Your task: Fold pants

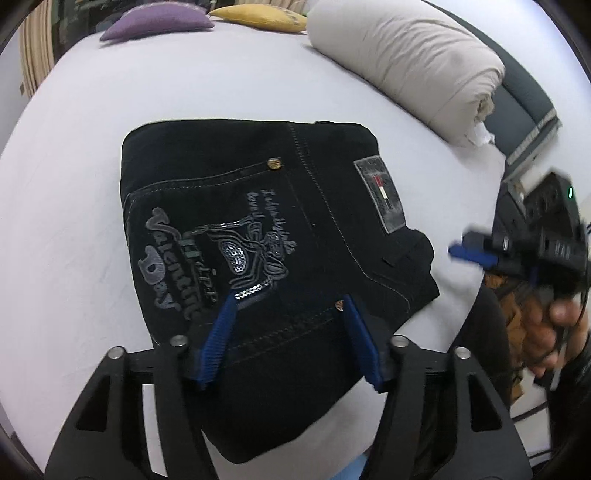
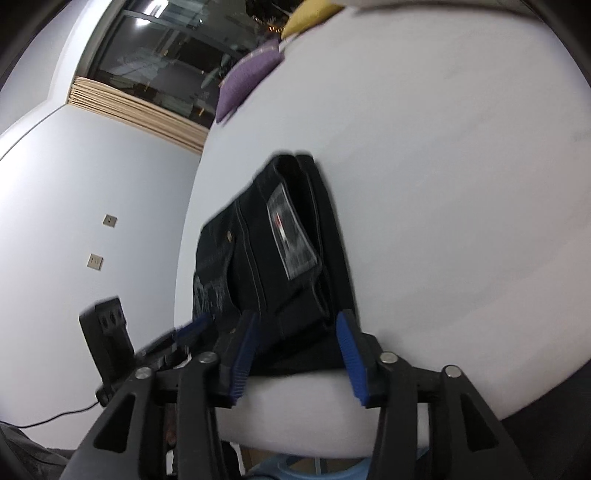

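Note:
The black pants lie folded into a compact rectangle on the white bed, back pocket embroidery and a grey waist label facing up. My left gripper is open just above the near edge of the pants, holding nothing. My right gripper is open at the near end of the pants, beside the waist label, empty. The right gripper also shows in the left wrist view off the pants' right side, blurred, held by a hand.
A rolled beige duvet lies at the far right of the bed. A purple cushion and a yellow cushion sit at the far edge. The bed's near edge is just below the grippers.

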